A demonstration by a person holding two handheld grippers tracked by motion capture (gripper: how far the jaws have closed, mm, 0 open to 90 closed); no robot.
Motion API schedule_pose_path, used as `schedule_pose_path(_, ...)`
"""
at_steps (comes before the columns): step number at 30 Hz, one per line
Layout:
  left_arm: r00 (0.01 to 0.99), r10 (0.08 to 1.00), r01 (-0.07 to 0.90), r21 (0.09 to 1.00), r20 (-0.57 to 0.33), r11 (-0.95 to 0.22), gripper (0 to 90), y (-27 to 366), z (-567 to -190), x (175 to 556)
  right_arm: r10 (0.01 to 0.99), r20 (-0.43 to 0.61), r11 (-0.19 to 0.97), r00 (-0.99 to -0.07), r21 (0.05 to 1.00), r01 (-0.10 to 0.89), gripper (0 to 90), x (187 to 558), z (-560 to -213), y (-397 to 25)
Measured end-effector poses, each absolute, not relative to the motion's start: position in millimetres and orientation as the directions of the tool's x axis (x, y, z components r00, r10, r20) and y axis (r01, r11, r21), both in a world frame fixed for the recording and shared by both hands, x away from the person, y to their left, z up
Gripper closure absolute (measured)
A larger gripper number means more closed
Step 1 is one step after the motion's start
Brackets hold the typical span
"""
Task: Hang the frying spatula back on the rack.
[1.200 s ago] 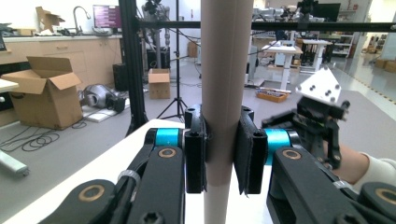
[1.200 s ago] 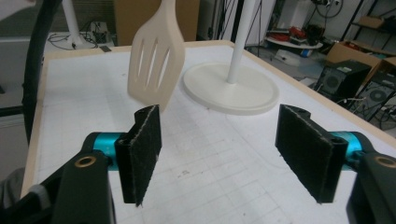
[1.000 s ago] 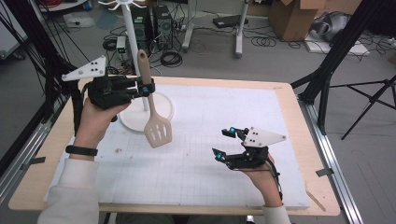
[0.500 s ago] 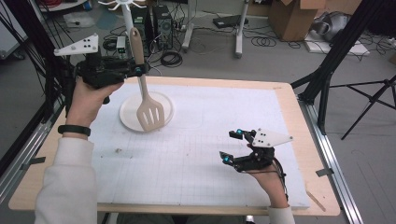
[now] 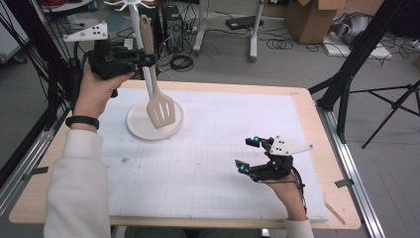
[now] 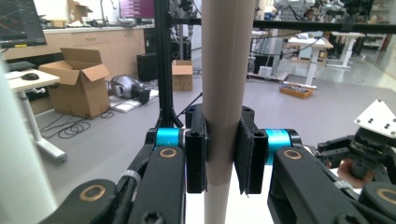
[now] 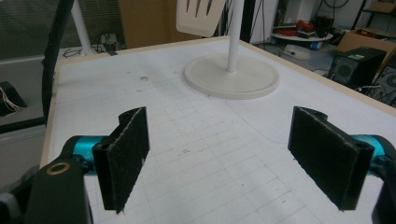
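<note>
left gripper (image 5: 143,60) clamps the spatula (image 5: 159,106) by its handle, blade hanging over the stand base (image 5: 136,126), beside the pole (image 5: 140,39). right gripper (image 5: 247,154) rests wide open on the mat (image 5: 208,148), idle. likely hanging it on a top hook (image 5: 115,6): lift straight, keep blade off the pole, release once seated.

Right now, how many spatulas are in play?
1. The wooden slotted spatula hangs blade-down over the white stand base, its handle clamped in the left gripper. The right gripper is open, empty.
</note>
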State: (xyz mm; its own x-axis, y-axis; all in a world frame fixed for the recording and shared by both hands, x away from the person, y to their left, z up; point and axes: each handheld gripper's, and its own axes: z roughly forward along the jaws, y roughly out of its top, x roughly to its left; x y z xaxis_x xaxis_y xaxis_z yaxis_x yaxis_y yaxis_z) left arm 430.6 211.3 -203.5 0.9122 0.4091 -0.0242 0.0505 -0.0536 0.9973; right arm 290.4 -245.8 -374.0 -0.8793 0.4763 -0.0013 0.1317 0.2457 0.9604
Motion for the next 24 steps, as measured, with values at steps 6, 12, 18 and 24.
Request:
schedule_pose_path(6,0.908,0.417,0.055,0.998,-0.042,-0.018,75.9,221.2,-205.0,438.3,0.479,0.001,0.253,-0.878,0.957,0.139,19.5,290.7,-374.6,-244.8)
schedule_pose_path(12,0.911,0.409,0.065,0.998,-0.048,-0.026,75.9,221.4,-200.5,442.4,0.48,-0.002,0.262,-0.877,0.955,0.141,19.5,291.3,-375.5,-243.3)
schedule_pose_path(18,0.911,0.407,0.078,0.997,-0.065,-0.014,75.9,223.1,-203.1,448.1,0.479,-0.001,0.267,-0.878,0.953,0.145,19.5,291.5,-376.4,-241.2)
schedule_pose_path(24,0.907,0.415,0.077,0.997,-0.071,0.002,75.8,225.1,-202.9,455.0,0.478,-0.003,0.272,-0.878,0.951,0.145,19.4,291.9,-376.7,-241.2)
